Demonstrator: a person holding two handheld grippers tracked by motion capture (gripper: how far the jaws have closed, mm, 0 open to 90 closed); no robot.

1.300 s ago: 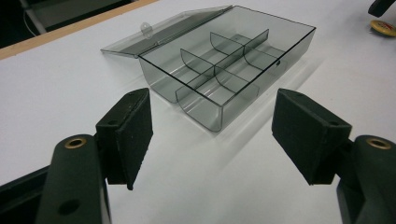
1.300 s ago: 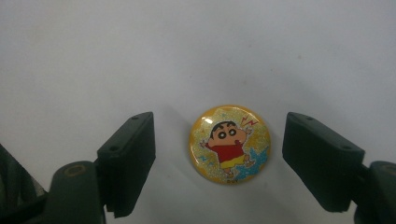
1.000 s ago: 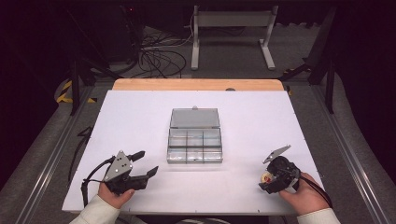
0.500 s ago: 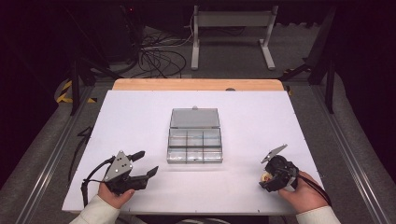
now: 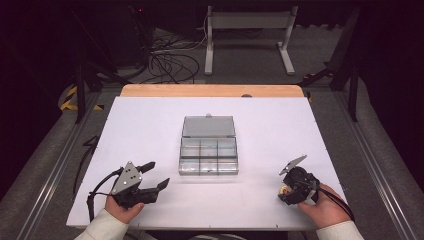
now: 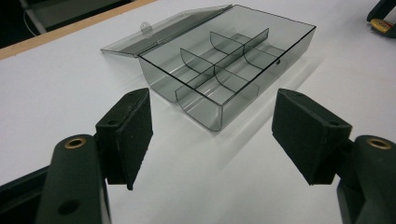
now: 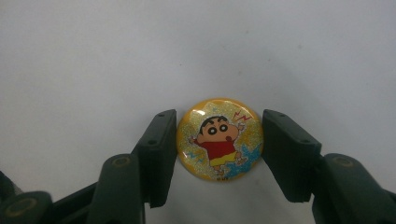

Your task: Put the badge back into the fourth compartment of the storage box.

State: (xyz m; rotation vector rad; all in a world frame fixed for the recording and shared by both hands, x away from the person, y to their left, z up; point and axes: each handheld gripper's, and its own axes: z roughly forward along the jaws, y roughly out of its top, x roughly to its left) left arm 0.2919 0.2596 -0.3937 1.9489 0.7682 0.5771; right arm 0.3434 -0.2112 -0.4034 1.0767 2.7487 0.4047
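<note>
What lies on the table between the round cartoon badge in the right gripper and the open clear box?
Nothing: in the high view bare white table separates the badge from the box.

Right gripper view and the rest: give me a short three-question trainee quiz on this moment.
1. True or false: the clear compartment box has its lid open.
2. What lies between the right gripper jaws? A) cartoon badge B) coin C) screw
3. Which gripper has nothing between its jaws?

Key:
1. True.
2. A: the round yellow cartoon badge, on the white table; the jaws have just been closing on it.
3. The left gripper.
</note>
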